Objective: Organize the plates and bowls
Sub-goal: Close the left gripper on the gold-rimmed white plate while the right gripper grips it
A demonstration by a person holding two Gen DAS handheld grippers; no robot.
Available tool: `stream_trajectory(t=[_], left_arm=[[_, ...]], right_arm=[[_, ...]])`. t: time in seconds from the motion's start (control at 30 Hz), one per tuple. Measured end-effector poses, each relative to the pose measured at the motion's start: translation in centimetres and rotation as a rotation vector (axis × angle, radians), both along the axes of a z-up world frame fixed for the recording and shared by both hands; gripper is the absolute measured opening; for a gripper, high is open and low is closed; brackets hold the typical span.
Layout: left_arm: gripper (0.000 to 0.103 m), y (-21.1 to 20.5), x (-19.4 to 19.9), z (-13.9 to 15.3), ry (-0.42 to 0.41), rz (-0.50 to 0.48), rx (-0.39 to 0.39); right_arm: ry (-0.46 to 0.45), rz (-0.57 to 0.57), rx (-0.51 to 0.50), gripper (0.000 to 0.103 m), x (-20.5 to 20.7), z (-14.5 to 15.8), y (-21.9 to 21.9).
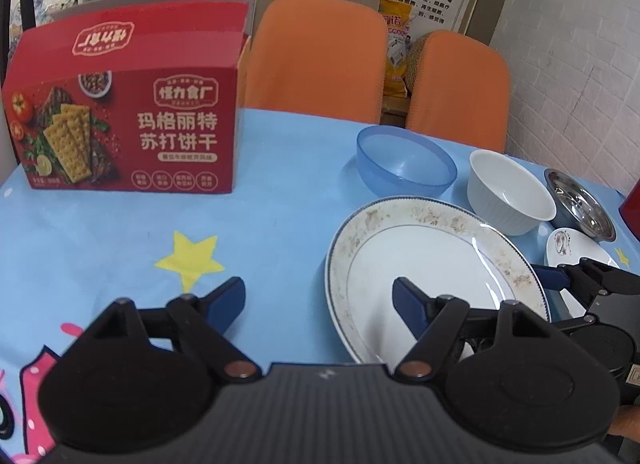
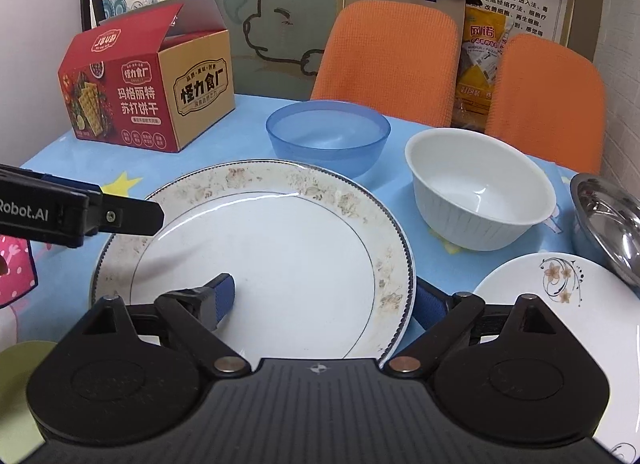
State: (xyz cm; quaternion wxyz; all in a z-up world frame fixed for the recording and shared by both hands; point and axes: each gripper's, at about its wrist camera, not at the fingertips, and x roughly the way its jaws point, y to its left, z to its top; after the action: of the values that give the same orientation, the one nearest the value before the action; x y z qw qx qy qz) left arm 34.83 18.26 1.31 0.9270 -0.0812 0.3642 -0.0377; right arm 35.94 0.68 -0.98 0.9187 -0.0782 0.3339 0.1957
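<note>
Currently the big plate [image 2: 256, 264] sits flat on the blue tablecloth [image 1: 120, 232], blue bowl [image 2: 328, 135] and white bowl [image 2: 480, 187] just behind it, small plate [image 2: 560, 304] to its right. Risk: glazed rim looks slick, a shallow bite could let it slip and chip. Right gripper [image 2: 326, 302] is low, jaws apart, straddling the plate's near-right rim. Left gripper [image 1: 318, 304] hovers wide open at its left edge, holding nothing.

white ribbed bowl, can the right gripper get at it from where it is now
Probably yes. The right gripper is open over the big plate, and the white ribbed bowl stands just beyond, upright, nothing in between.
</note>
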Motion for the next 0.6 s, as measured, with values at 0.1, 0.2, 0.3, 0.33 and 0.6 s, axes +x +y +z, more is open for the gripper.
stream_trajectory(t=[0.1, 0.2, 0.3, 0.33, 0.6], left_arm=[[0.075, -0.2, -0.1, -0.1, -0.003, -0.002, 0.007], [0.075, -0.4, 0.2, -0.4, 0.004, -0.007, 0.009], [0.075, -0.7, 0.7, -0.7, 0.008, -0.011, 0.015], [0.075, -0.9, 0.8, -0.9, 0.011, -0.015, 0.013], [0.059, -1.9, 1.2, -2.1, 0.014, -0.052, 0.045]], right_arm=[[0.016, 0.028, 0.027, 0.103, -0.2, 0.2, 0.6], [-0.001, 0.037, 0.028, 0.103, -0.6, 0.3, 0.7], [0.001, 0.031, 0.029, 0.103, -0.7, 0.2, 0.4], [0.005, 0.035, 0.024, 0.103, -0.7, 0.0, 0.4], [-0.010, 0.041, 0.055, 0.103, -1.1, -0.6, 0.0]])
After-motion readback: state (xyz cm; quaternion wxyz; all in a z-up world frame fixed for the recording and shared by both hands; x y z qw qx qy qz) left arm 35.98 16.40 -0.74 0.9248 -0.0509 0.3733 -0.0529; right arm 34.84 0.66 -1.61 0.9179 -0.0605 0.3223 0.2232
